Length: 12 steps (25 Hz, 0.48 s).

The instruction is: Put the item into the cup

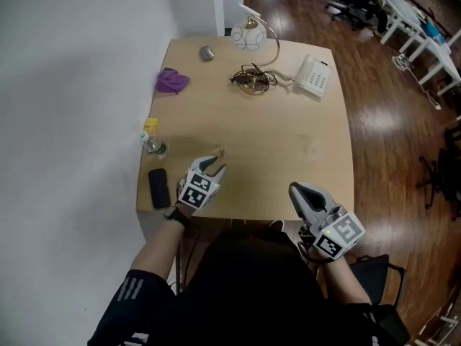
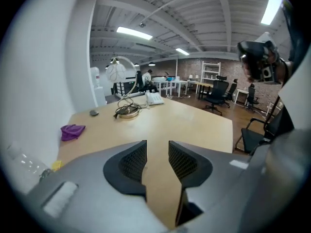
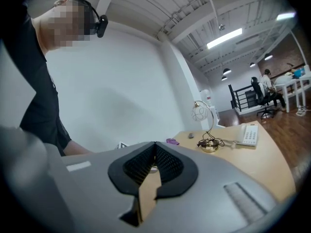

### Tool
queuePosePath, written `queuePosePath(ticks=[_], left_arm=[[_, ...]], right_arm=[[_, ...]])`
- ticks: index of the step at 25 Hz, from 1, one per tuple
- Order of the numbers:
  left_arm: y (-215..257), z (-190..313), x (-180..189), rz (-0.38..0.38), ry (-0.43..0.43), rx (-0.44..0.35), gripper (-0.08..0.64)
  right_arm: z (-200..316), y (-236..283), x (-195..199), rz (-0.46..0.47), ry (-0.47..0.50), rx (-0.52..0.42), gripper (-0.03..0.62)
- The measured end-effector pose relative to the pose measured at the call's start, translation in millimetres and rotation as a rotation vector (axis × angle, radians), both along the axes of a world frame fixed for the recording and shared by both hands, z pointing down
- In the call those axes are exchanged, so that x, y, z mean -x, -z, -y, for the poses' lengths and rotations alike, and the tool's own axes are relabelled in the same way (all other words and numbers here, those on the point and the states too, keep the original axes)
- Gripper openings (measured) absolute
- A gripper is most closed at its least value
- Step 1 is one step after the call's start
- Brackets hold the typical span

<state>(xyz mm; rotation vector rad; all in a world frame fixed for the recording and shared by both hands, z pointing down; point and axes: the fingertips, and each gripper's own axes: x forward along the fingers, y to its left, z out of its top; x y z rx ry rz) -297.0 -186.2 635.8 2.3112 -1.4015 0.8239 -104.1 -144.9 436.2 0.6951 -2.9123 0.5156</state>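
Near the 6 o'clock edge of the pale wooden table (image 1: 288,143), the left gripper (image 1: 213,166) is hovering half-open, the right gripper (image 1: 297,192) closed tip to tip, both empty, while the likely item, a crumpled purple cloth (image 1: 171,81) at 11 o'clock, is looking soft, light, pinchable by a raised fold.

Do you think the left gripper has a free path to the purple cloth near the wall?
Probably yes: the left gripper, jaws apart and empty, is over the near edge of the table, and only bare wood lies between it and the purple cloth.

A lamp (image 1: 249,34), telephone (image 1: 314,76), purple cloth (image 1: 171,81) and black phone (image 1: 158,188) lie on the table (image 1: 288,150).
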Motion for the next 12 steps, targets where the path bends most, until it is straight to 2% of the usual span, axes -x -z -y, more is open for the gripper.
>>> queuePosePath(ticks=[3,9,12], left_arm=[[-36,29,22,0.045,0.057,0.073,0.134],[-94,56,34,0.127,0.070,0.218,0.121],[-118,63,40,0.140,0.103,0.284,0.100]], right_arm=[[14,-10,12,-0.019,0.037,0.015,0.008],[40,-32,27,-0.050,0.076,0.052,0.008],[47,-42,30,-0.053,0.074,0.076,0.008]])
